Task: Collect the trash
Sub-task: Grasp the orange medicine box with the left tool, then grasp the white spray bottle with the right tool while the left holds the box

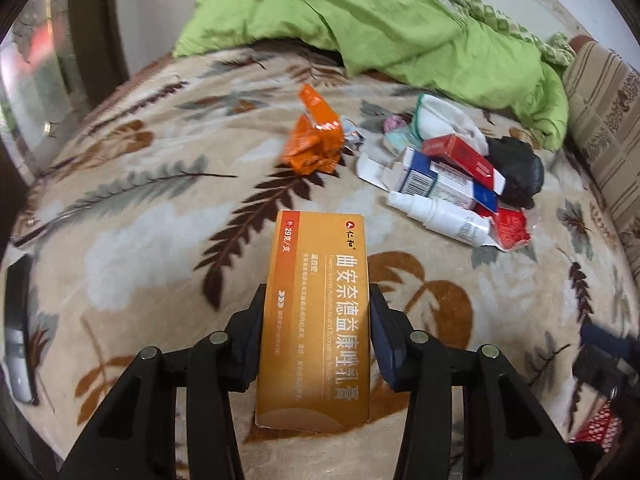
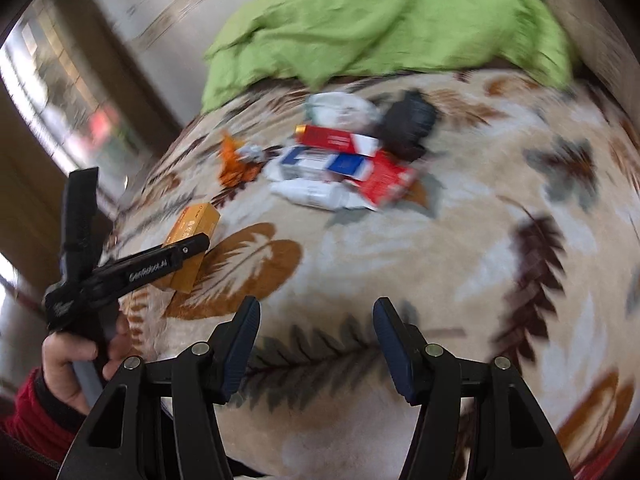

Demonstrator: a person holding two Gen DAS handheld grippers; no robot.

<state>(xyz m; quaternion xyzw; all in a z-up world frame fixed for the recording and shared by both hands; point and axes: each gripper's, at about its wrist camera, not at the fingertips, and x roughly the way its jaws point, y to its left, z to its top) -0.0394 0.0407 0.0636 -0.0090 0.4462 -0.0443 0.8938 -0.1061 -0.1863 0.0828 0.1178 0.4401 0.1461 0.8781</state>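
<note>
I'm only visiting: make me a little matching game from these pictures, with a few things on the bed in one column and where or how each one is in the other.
Things:
1. yellow box
2. orange wrapper
3. white bottle
4. right gripper

States:
A. open, with nothing between its fingers
B. lying on its side at the near edge of the pile of boxes
C. clamped in the left gripper
D. crumpled, alone on the blanket, left of the pile

Pairs: 1-C, 2-D, 3-B, 4-A

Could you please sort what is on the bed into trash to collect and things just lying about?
Trash: orange medicine box in left claw; orange wrapper; red carton; white spray bottle.
Lying about: green quilt; leaf-print blanket.
</note>
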